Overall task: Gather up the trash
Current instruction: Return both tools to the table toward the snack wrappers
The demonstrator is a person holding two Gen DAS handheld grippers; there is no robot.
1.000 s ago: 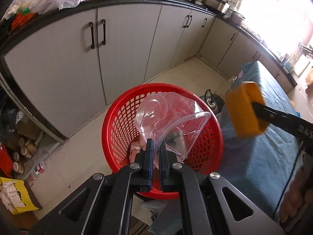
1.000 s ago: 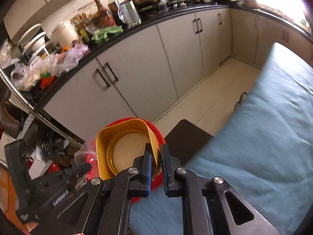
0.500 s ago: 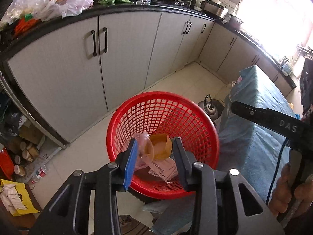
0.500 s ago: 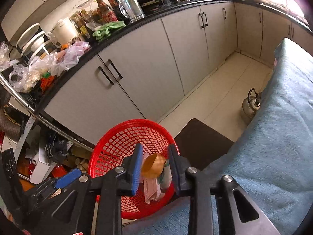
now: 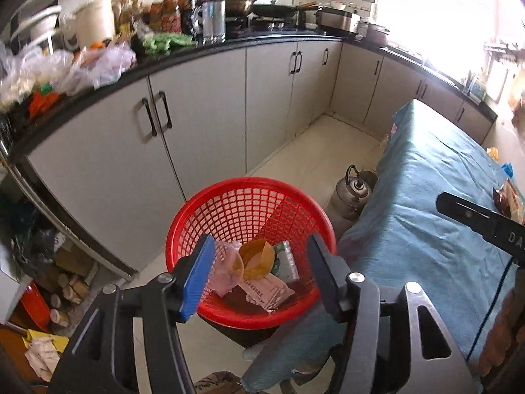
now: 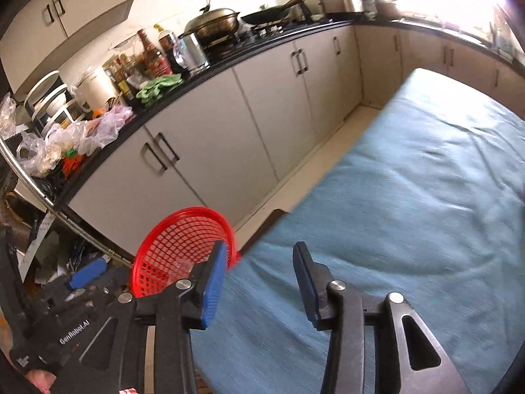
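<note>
The left gripper is hovering over the red basket with jaws spread wide, gripping nothing. Inside the basket, an orange container, a clear plastic piece and what is possibly printed paper wrappers are lying together. The right gripper is hanging wide and empty above the blue tablecloth, beside the basket's rim.
</note>
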